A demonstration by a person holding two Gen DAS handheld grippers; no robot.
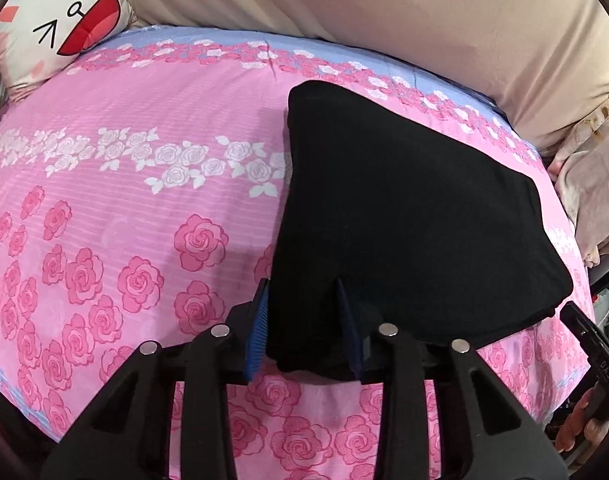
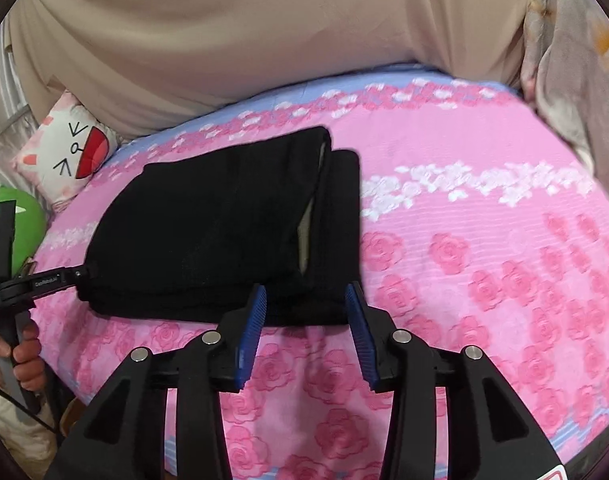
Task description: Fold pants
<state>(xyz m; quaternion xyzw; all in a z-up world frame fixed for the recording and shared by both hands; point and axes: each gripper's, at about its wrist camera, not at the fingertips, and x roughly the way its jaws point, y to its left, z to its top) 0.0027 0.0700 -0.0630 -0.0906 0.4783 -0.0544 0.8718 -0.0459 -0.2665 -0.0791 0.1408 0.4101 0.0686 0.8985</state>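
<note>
The black pants (image 1: pixel 404 208) lie folded into a compact stack on the pink rose bedsheet (image 1: pixel 124 208). My left gripper (image 1: pixel 302 292) is open, and its blue fingers straddle the near left corner of the stack, with black cloth between them. In the right wrist view the pants (image 2: pixel 224 224) show several stacked layers with a pale lining at the right edge. My right gripper (image 2: pixel 306 292) is open and empty, its fingers at the near right edge of the stack. The left gripper also shows at the far left (image 2: pixel 80 274), touching the stack's corner.
A cat-face cushion (image 1: pixel 68 20) and a green plush (image 2: pixel 20 220) sit at the bed's left end. A beige cover (image 1: pixel 384 12) lines the back. Crumpled pale bedding (image 1: pixel 592 184) lies at the right. The bed's front edge runs just below the grippers.
</note>
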